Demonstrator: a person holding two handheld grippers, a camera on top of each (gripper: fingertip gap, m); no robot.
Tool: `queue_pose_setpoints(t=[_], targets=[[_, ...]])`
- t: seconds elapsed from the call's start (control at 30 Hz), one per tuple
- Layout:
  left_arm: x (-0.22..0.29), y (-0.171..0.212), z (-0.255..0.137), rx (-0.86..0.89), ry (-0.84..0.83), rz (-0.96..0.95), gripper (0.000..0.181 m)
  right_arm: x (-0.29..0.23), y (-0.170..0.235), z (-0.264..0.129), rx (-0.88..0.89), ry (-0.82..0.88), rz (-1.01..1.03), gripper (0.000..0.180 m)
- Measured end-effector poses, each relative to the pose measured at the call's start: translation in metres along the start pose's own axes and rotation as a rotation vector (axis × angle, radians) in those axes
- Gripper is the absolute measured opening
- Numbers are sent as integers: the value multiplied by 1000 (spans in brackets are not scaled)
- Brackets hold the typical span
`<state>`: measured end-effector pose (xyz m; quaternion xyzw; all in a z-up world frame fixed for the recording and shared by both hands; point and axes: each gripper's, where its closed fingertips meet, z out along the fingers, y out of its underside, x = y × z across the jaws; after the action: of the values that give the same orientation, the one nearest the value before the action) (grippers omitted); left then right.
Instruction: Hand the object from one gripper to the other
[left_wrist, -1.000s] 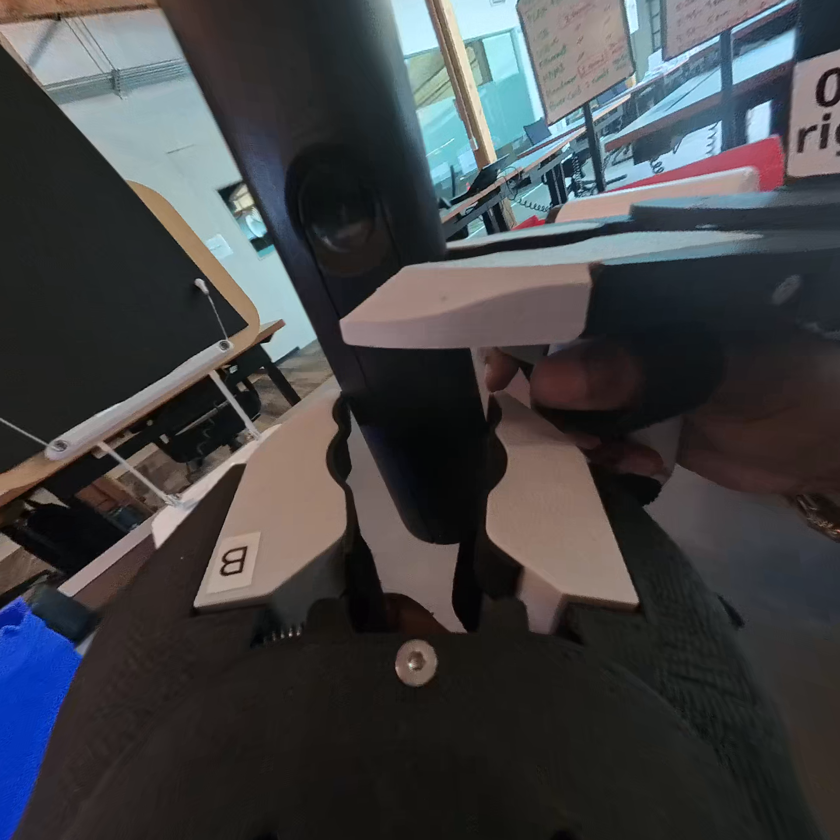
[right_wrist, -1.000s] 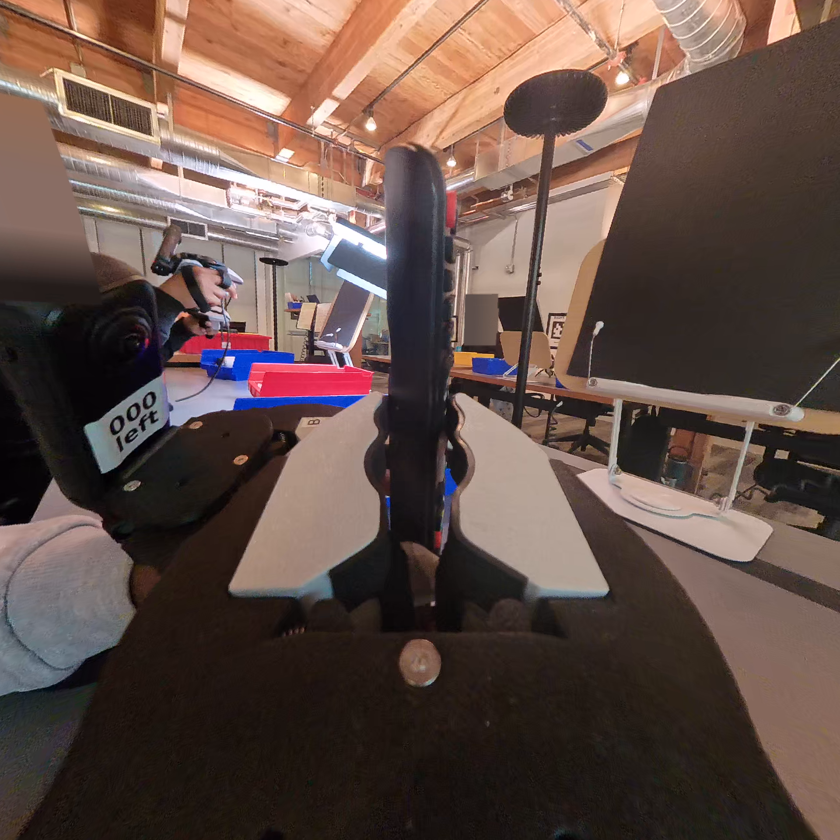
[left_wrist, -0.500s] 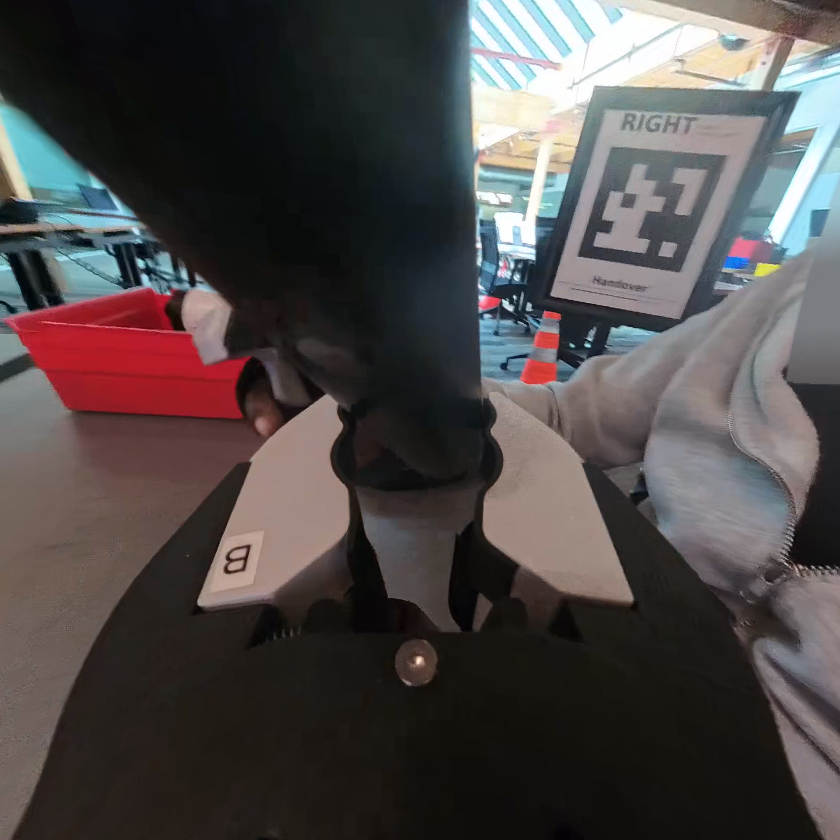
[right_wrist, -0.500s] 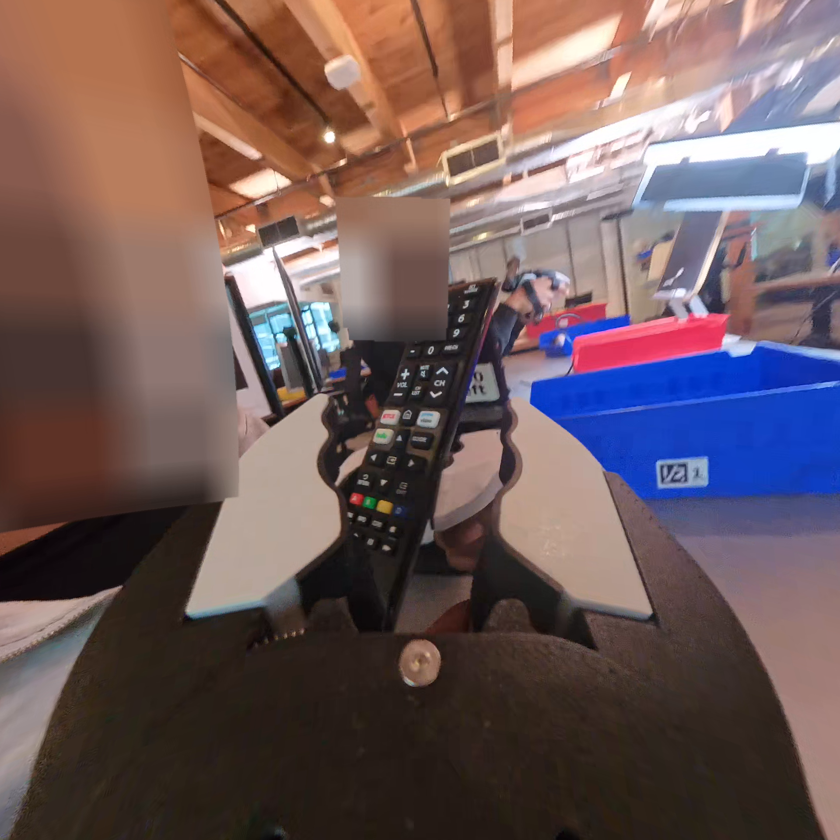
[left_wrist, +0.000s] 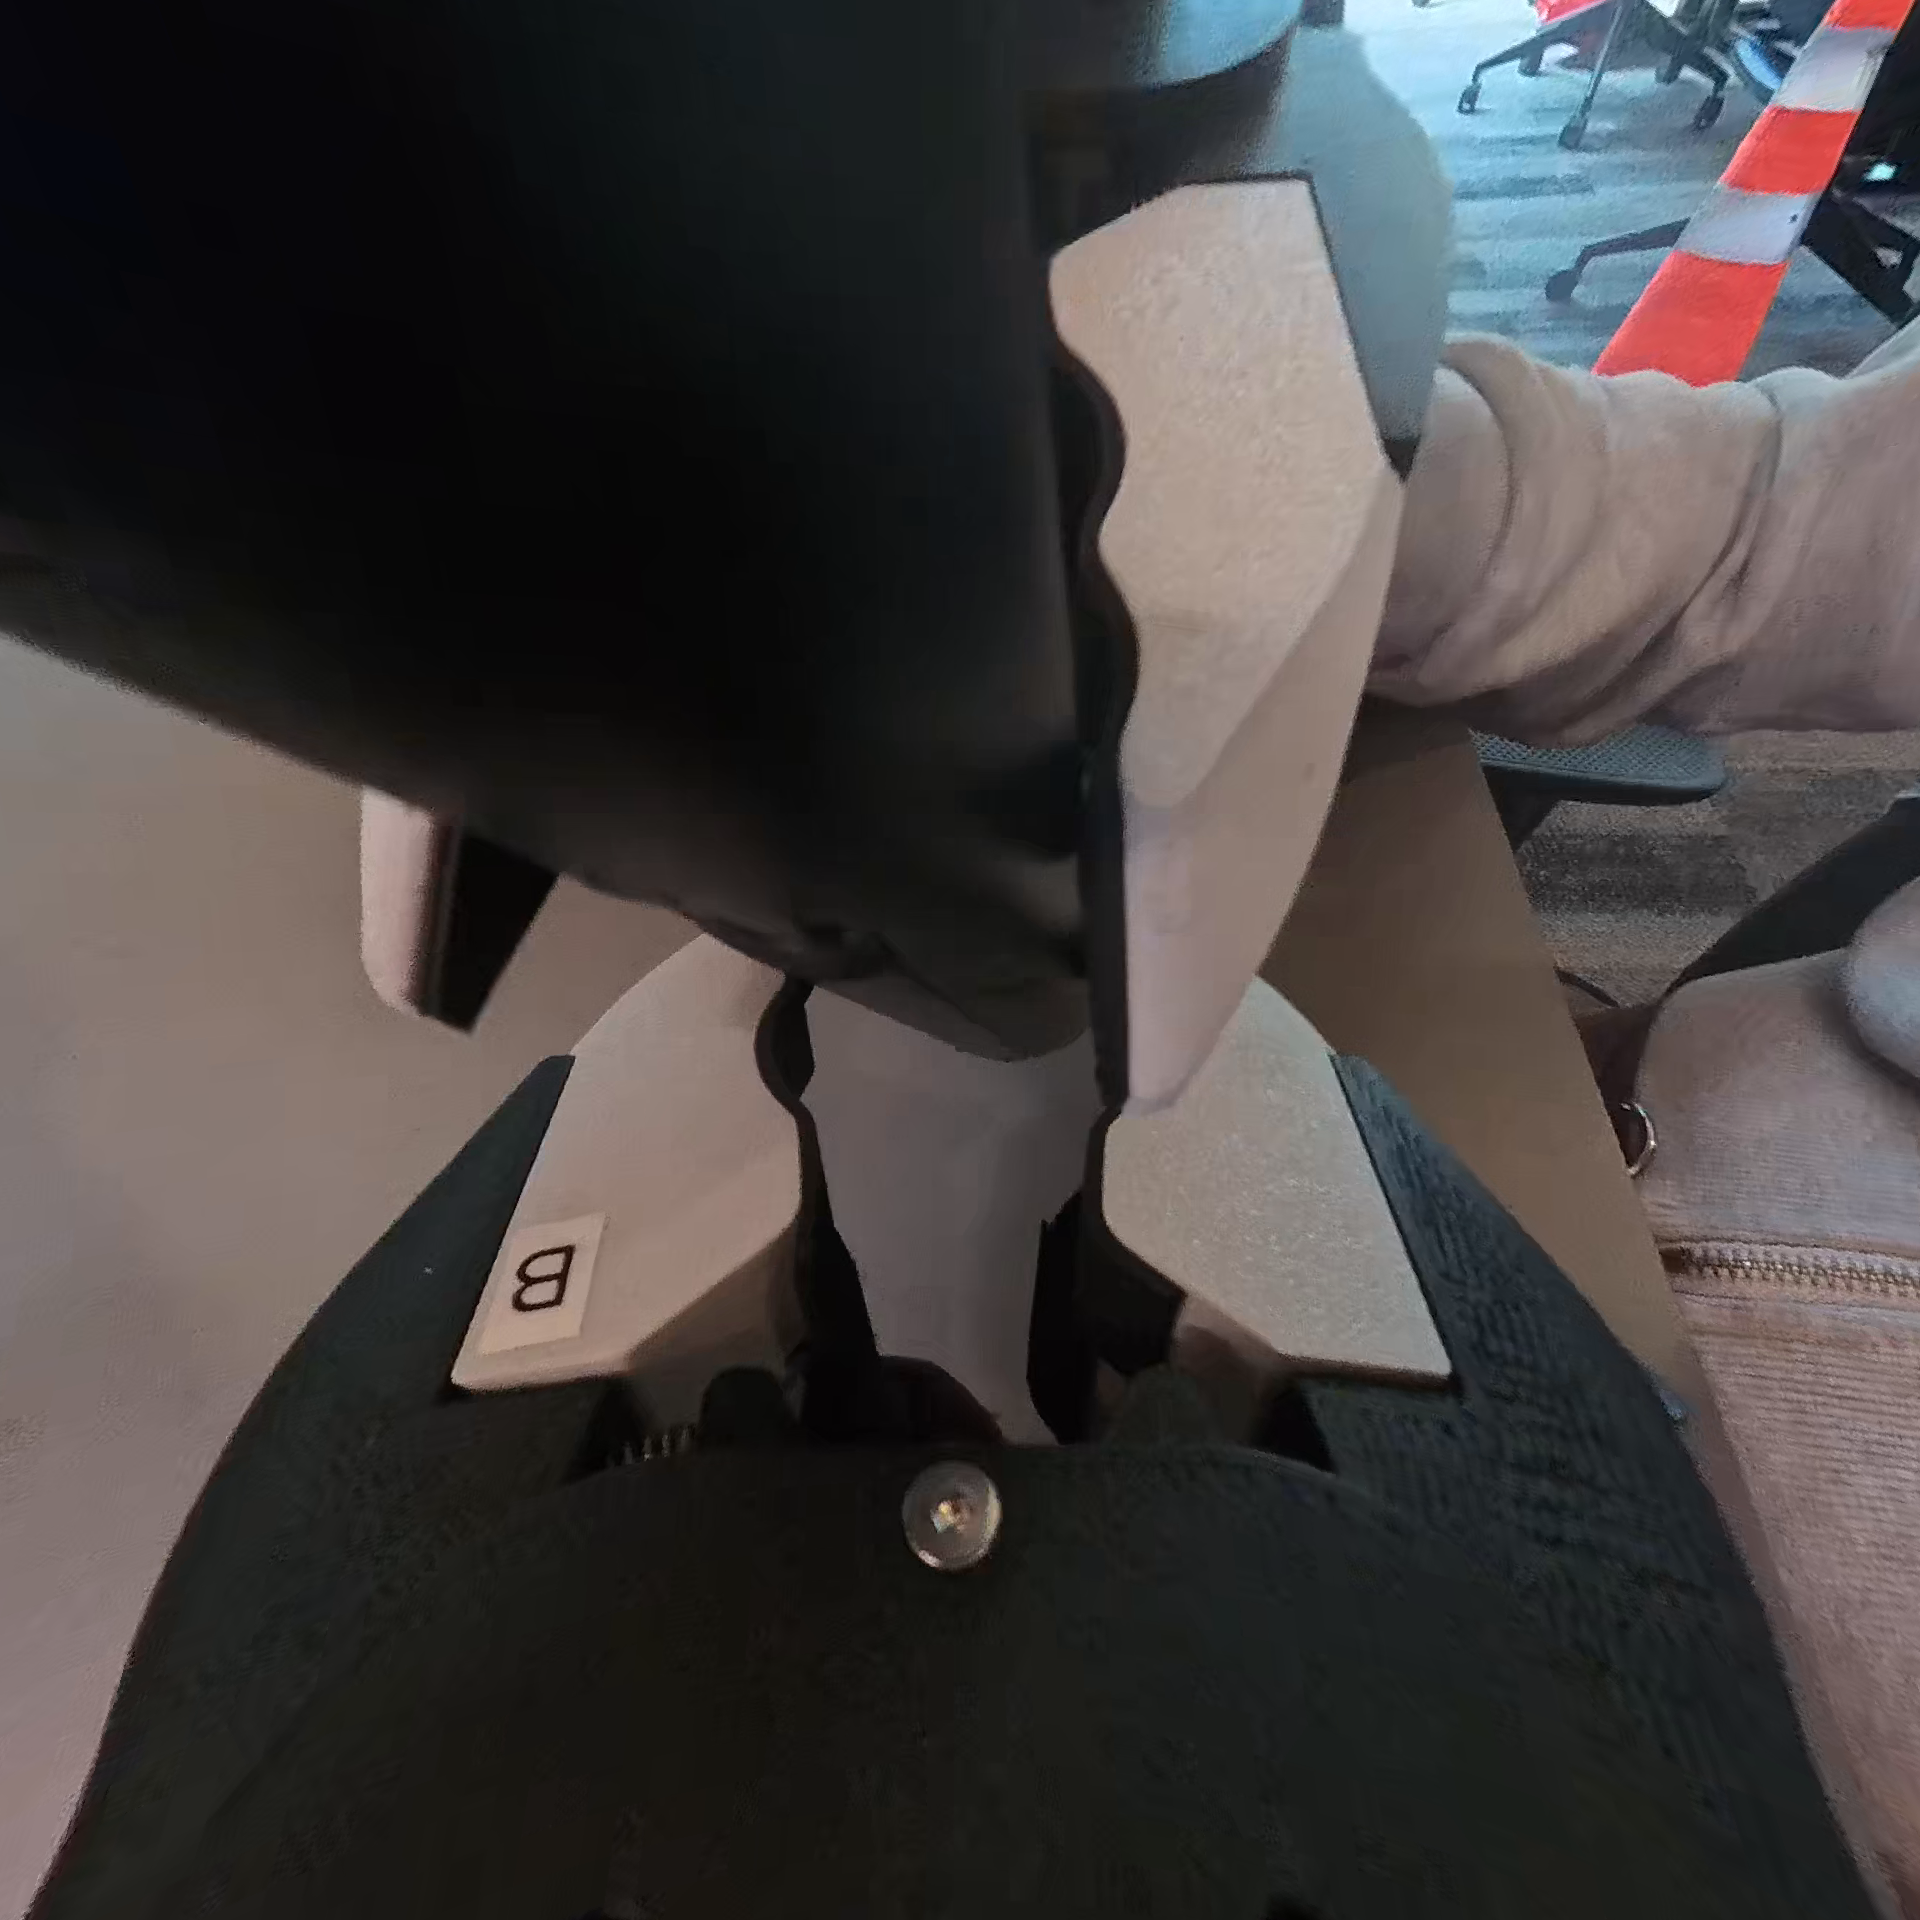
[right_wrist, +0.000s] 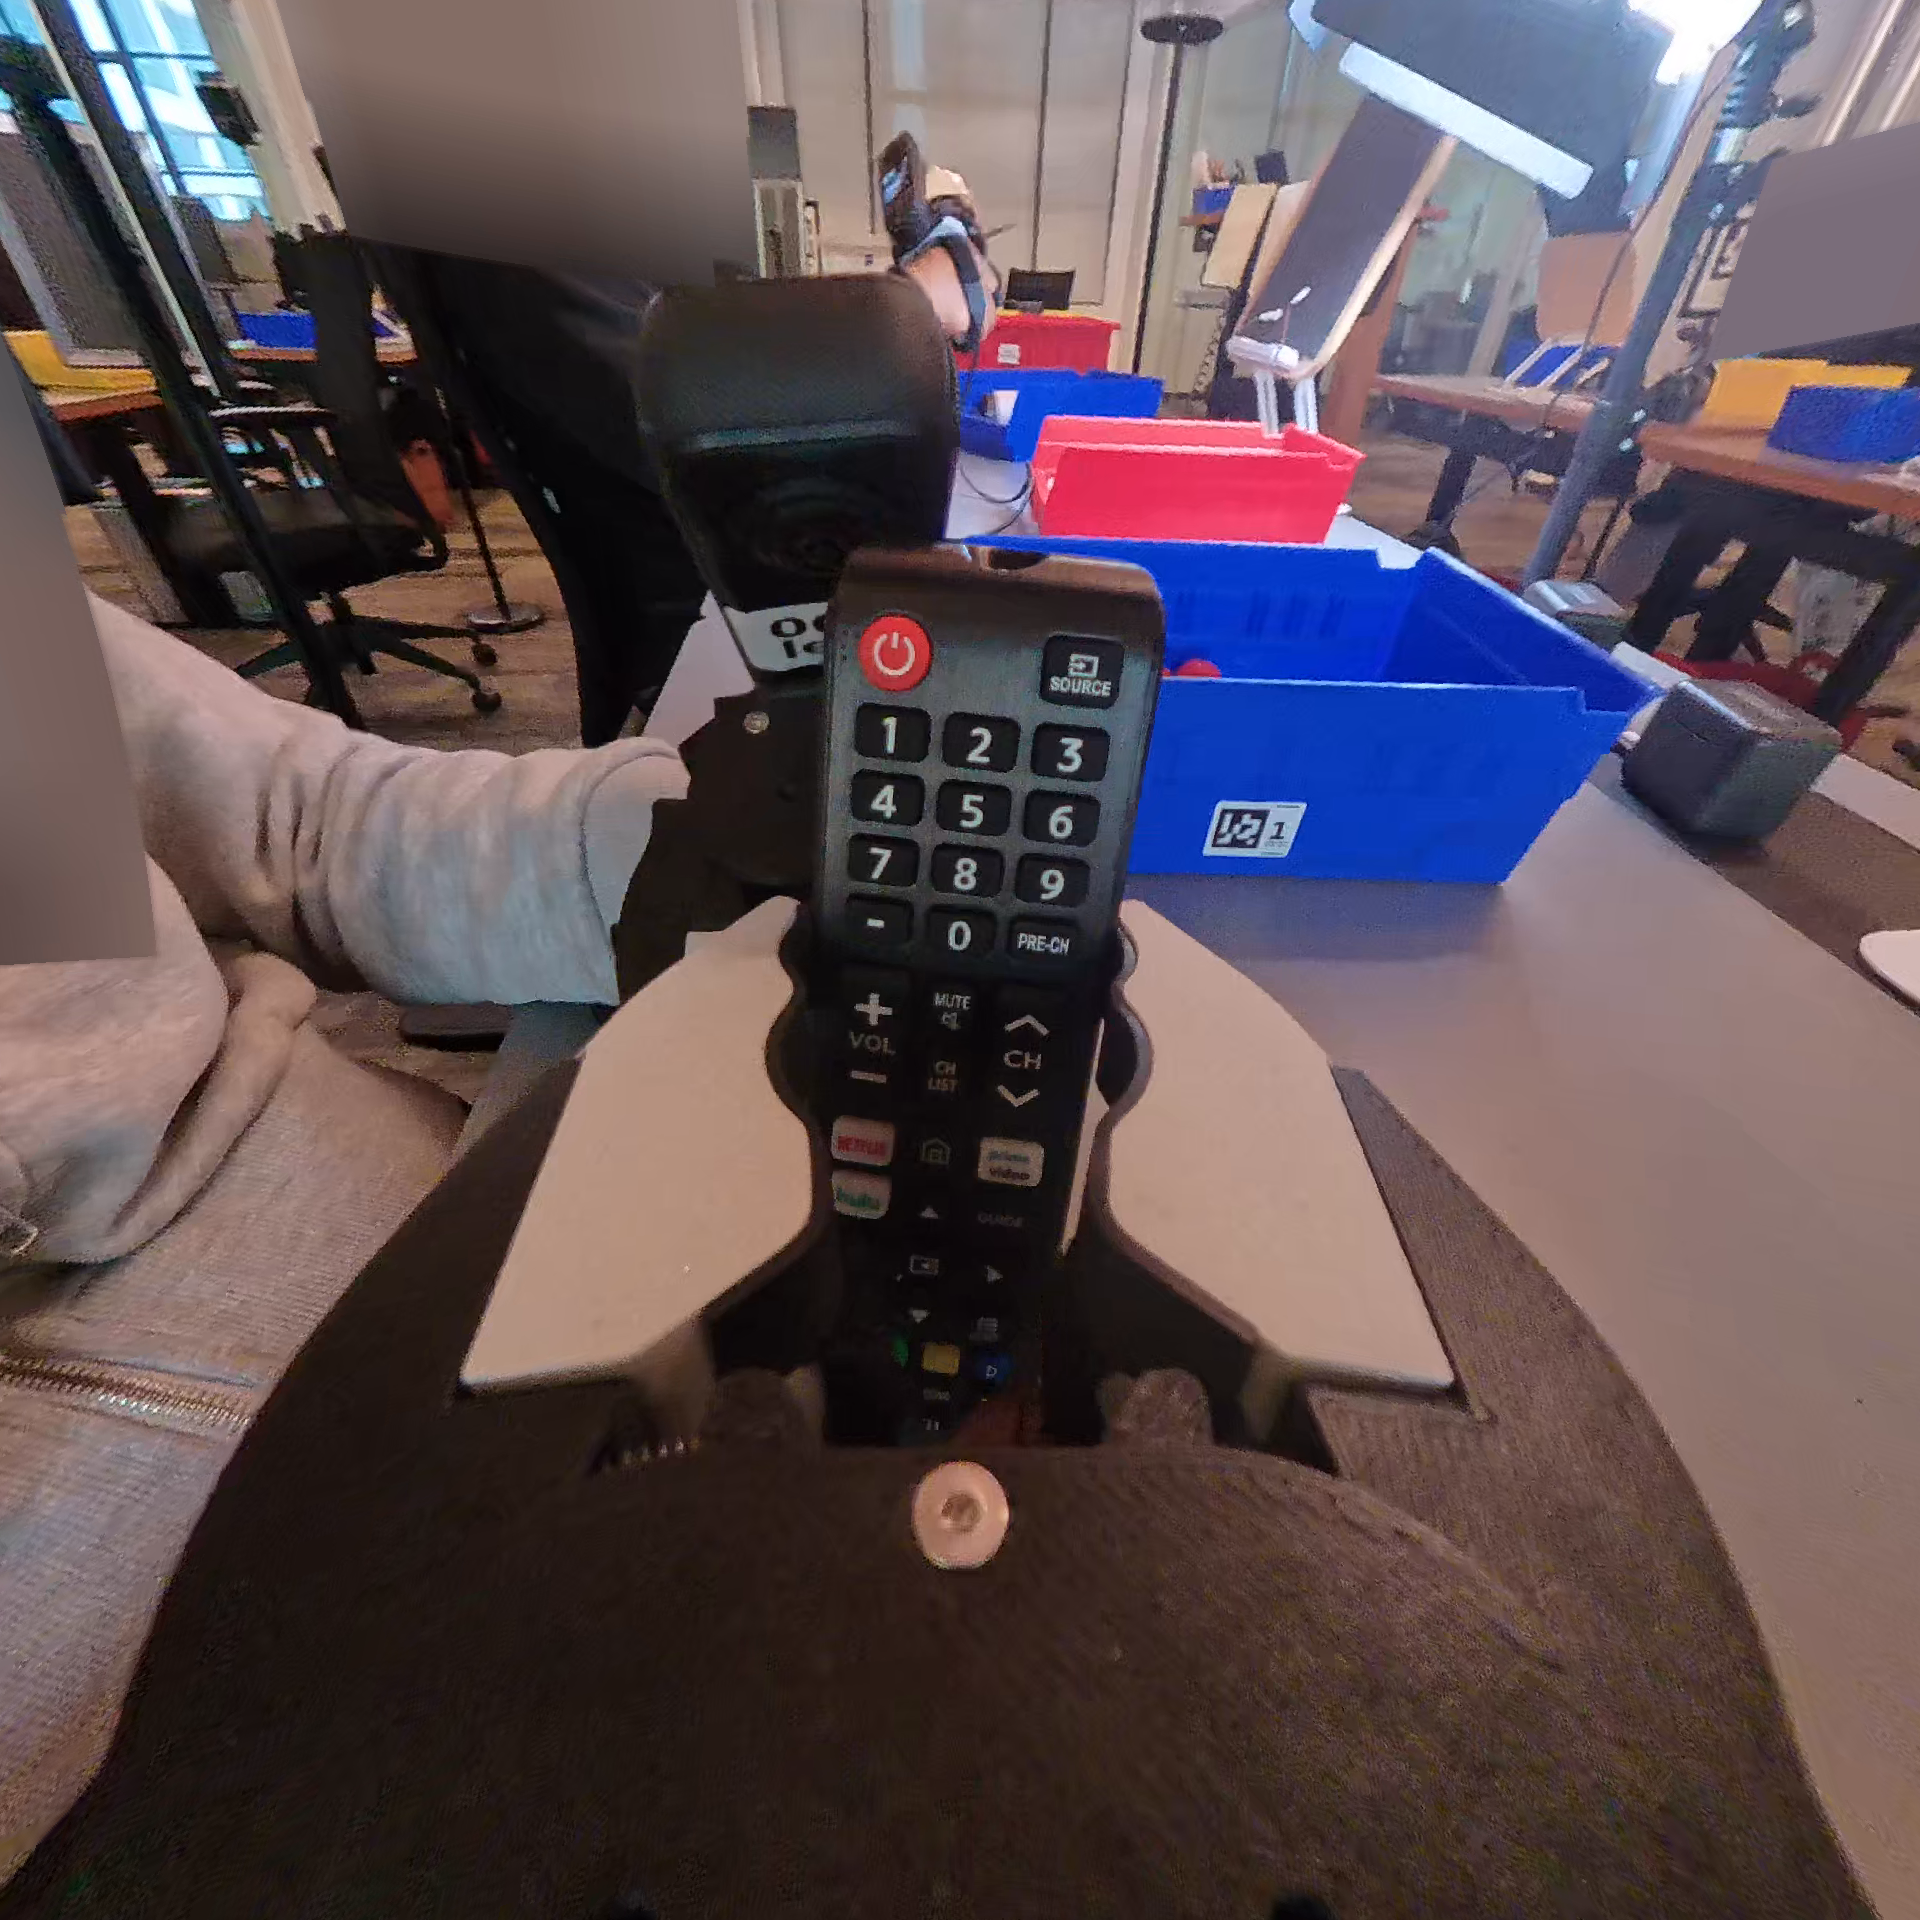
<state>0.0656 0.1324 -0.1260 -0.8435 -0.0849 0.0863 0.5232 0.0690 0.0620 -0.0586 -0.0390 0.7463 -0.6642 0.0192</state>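
Turned button-side up, remote (right_wrist: 966, 935) sits clamped between right gripper (right_wrist: 956, 997) fingers.

front: blue bin (right_wrist: 1351, 727) just beyond remote (right_wrist: 977, 914), red bin (right_wrist: 1184, 478) behind it | right: bare table (right_wrist: 1558, 1091) open | left: grey sleeve (right_wrist: 395, 831) blocks | left gripper (left_wrist: 945, 1049): 2 fingers hemmed by remote.
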Motion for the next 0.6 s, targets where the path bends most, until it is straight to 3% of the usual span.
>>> queue_pose_setpoints(t=[0.03, 0.23, 0.27, 0.33, 0.37, 0.47, 0.6], targets=[[-5, -2, -1, 21, -29, -10, 51, 3, -3, 0, 15, 29, -5, 52], [-51, -31, -15, 200, -489, 57, 77, 46, -33, -25, 252, 423, -48, 52], [-55, -34, -18, 190, -570, 120, 76, 47, -35, -27, 273, 458, -61, 52], [-59, -40, -23, 193, -679, 210, 47, 46, -39, -27, 303, 503, -85, 53], [-58, -40, -23, 195, -685, 210, 34, 46, -41, -28, 321, 520, -95, 52], [-55, -44, -28, 271, -605, 143, 30, 44, -45, -29, 354, 505, -87, 53], [-31, -55, -38, 435, -240, -37, 26, 23, -53, -31, 409, 181, 2, 53]])
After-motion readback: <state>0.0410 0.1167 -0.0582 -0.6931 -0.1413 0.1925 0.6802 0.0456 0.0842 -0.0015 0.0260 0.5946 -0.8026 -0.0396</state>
